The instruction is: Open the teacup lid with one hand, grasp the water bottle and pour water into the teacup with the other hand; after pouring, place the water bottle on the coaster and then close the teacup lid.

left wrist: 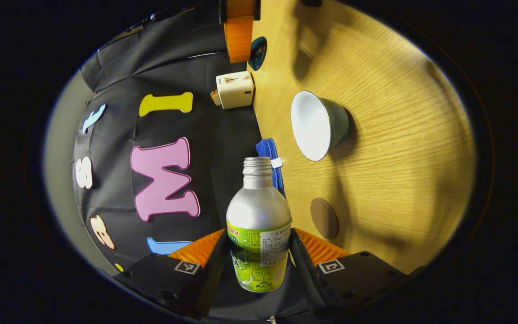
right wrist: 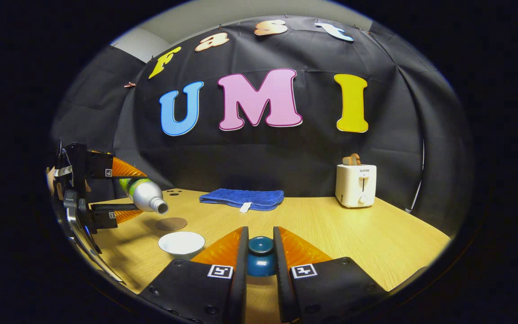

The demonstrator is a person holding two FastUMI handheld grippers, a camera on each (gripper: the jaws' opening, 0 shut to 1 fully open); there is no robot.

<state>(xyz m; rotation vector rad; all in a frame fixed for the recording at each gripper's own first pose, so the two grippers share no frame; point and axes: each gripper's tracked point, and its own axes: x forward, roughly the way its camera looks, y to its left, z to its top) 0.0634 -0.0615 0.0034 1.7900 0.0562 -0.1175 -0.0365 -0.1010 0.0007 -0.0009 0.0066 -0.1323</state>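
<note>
Right gripper view shows, at middle left, the left gripper (right wrist: 122,191) whose jaws hold the tipped silver water bottle (right wrist: 144,193) above the white teacup (right wrist: 181,243), ready to pour, while the right gripper (right wrist: 260,252) jaws hold the round blue lid (right wrist: 260,246) at bottom middle.

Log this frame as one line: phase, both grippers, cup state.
phase: pre-pour | left gripper: shut on water bottle, tilted toward teacup | right gripper: shut on teacup lid, lifted off | coaster: bare

Light: warm, from above | soft shadows on table (left wrist: 398,135) | edges — fisheye-bent, dim | focus sharp
</note>
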